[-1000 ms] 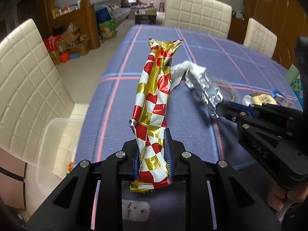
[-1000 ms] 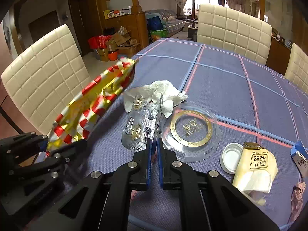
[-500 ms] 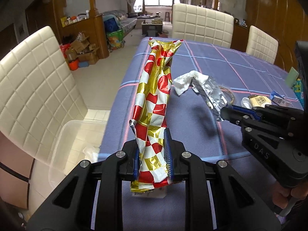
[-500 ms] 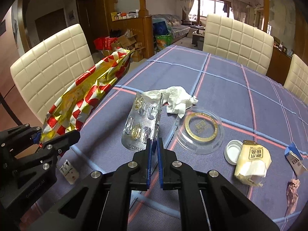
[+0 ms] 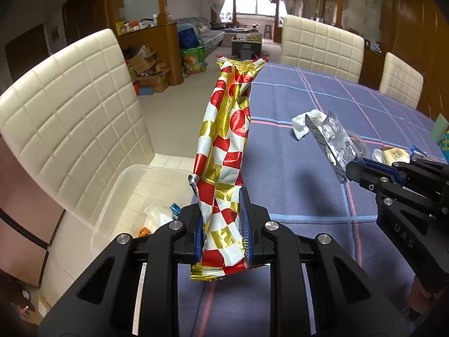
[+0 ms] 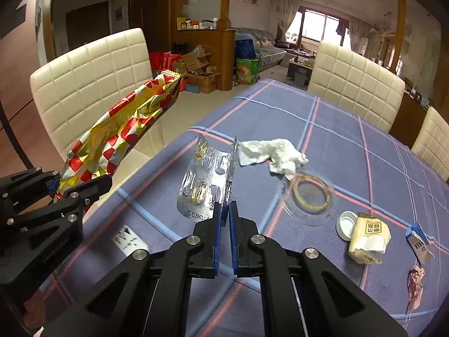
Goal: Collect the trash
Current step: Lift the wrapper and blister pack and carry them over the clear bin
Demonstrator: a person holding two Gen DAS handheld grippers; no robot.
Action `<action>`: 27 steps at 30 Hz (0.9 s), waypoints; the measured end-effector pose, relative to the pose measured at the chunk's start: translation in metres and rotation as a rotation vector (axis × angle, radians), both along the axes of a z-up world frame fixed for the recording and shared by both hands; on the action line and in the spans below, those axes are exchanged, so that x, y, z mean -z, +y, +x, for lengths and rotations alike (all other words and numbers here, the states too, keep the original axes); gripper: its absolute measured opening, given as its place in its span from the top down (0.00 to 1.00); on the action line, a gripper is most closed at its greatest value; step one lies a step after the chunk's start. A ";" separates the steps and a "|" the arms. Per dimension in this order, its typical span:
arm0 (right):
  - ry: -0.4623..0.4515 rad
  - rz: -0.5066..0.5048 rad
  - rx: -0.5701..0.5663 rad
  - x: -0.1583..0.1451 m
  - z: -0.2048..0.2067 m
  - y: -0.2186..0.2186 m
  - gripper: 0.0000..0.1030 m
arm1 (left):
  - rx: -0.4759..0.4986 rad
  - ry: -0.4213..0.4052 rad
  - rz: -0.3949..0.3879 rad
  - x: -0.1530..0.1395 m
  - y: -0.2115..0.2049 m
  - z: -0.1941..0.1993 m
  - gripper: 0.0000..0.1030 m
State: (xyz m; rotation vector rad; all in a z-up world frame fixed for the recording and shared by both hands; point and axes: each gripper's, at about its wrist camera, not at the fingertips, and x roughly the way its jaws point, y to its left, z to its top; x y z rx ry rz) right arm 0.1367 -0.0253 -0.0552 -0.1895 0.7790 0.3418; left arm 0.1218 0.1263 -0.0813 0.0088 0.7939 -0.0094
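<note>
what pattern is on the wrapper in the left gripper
Red, white and gold checks on the long foil snack wrapper, clearest in the left wrist view.

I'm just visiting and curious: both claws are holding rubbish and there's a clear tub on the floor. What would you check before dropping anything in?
1. Left gripper shut on the red-and-gold foil wrapper: ok.
2. Right gripper shut on the pill blister pack: ok.
3. Clear plastic bin open on top: ok.
4. Wrapper directly over the bin: not ok, it sits at the table edge beside the bin.
5. Blister pack over the bin: not ok, it is above the tablecloth.
6. Room left in the bin: cannot tell, partly hidden.
</note>
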 end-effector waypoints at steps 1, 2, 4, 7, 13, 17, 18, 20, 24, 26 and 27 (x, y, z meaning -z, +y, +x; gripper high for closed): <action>-0.003 -0.002 -0.004 -0.001 -0.001 0.003 0.94 | -0.005 -0.007 -0.001 -0.001 0.003 -0.003 0.78; -0.006 -0.005 -0.007 -0.002 -0.001 0.005 0.94 | -0.014 -0.016 0.000 -0.002 0.006 -0.006 0.78; -0.013 -0.015 -0.020 -0.003 -0.002 0.013 0.94 | -0.031 -0.028 0.002 -0.003 0.011 -0.009 0.78; -0.019 -0.026 -0.038 -0.005 -0.002 0.026 0.94 | -0.059 -0.039 0.005 -0.004 0.023 -0.014 0.78; -0.026 -0.036 -0.076 -0.005 0.001 0.050 0.94 | -0.112 -0.045 -0.009 -0.002 0.049 -0.018 0.78; -0.020 -0.044 -0.106 -0.001 0.006 0.069 0.94 | -0.145 -0.049 -0.011 -0.001 0.063 -0.020 0.78; -0.020 -0.045 -0.113 0.000 0.009 0.074 0.94 | -0.153 -0.052 -0.007 0.000 0.066 -0.020 0.78; -0.019 -0.042 -0.129 0.001 0.012 0.083 0.94 | -0.169 -0.059 0.004 0.000 0.071 -0.021 0.78; -0.023 -0.054 -0.164 0.003 0.017 0.105 0.94 | -0.195 -0.058 0.019 0.004 0.081 -0.021 0.78; -0.023 -0.059 -0.176 0.005 0.018 0.113 0.94 | -0.206 -0.053 0.020 0.006 0.087 -0.019 0.78; -0.022 -0.062 -0.183 0.006 0.020 0.117 0.94 | -0.210 -0.051 0.021 0.008 0.088 -0.018 0.78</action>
